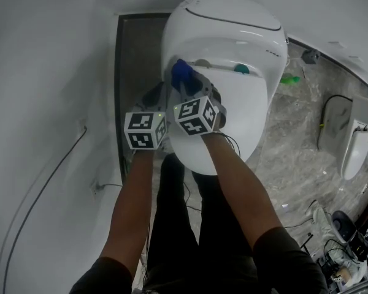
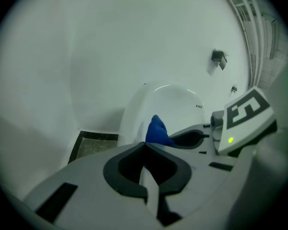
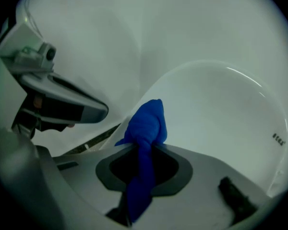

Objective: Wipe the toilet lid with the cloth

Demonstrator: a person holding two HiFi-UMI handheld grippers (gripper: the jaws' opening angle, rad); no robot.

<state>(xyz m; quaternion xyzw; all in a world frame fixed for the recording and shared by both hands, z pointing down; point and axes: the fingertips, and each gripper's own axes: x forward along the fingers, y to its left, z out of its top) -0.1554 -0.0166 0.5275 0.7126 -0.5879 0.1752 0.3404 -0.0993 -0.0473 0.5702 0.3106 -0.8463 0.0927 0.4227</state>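
Pinching a blue cloth, the right gripper has its jaws closed on the fabric. One bunched end stands out past the tips and the rest trails back through the gap. The left gripper has its jaws fully together with nothing between them.

From the head view, the right gripper points forward and down, and the cloth sits over the rear left part of the lid, close to the hinge. Whether the cloth touches the lid cannot be told. The left gripper lies just beside the right one, at the lid's left edge. The two marker cubes sit side by side, almost touching. Both bare forearms reach forward and down over the front of the toilet, with dark sleeves at the elbows.

The lid is white, glossy and closed, with the tank behind it. A dark strip runs between the toilet and the white wall, and a cable hangs down that wall. Right of the toilet is a grey marbled floor, with a small green thing near the toilet.
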